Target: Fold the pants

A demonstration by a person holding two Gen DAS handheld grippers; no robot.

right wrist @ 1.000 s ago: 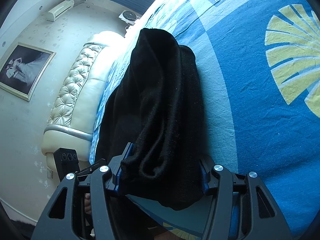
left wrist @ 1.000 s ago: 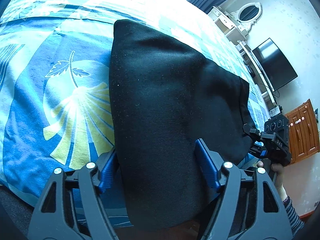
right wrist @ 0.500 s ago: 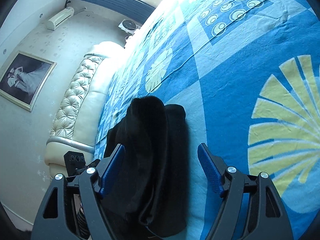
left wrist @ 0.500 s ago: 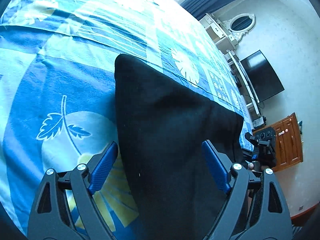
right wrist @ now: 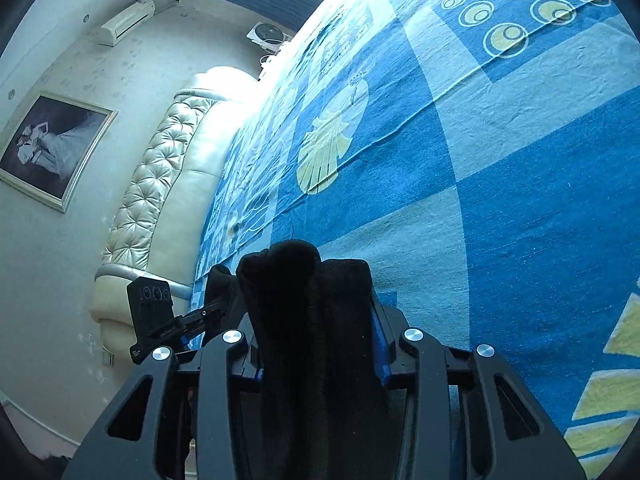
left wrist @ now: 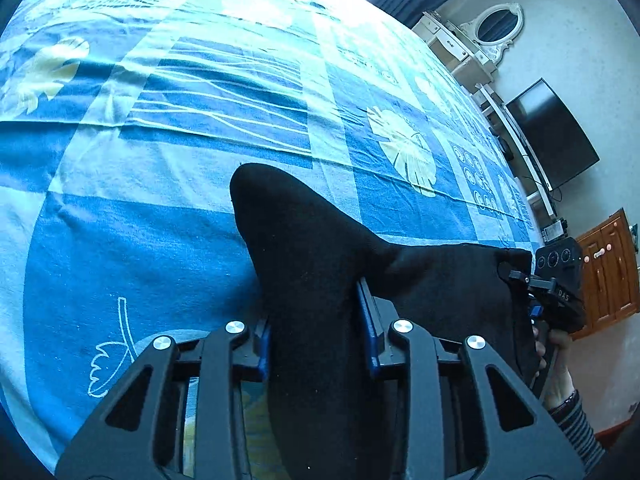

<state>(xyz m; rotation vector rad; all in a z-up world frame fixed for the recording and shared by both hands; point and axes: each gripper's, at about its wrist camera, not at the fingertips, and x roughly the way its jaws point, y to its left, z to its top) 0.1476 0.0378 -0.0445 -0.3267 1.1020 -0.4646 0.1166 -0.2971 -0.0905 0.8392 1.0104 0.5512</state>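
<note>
We hold soft black knit pants [left wrist: 320,288] above the blue leaf-patterned bedspread [left wrist: 160,240]. Our left gripper [left wrist: 316,344] pinches one bunched edge and our right gripper [right wrist: 316,344] pinches another. The fabric looks limp and light; thick edges seem the safest hold.

A bed [left wrist: 168,240] carries everything here, spread with a blue and pale-blue patchwork sheet [right wrist: 520,208] printed with yellow leaves, shell fans and rings. The sheet is mostly smooth, with faint creases along its seams. A cream tufted headboard [right wrist: 160,184] runs along the bed's edge by the wall. Black pants [left wrist: 320,256] rise from the sheet near the bed's near edge; how much of them touches it cannot be told.
</note>
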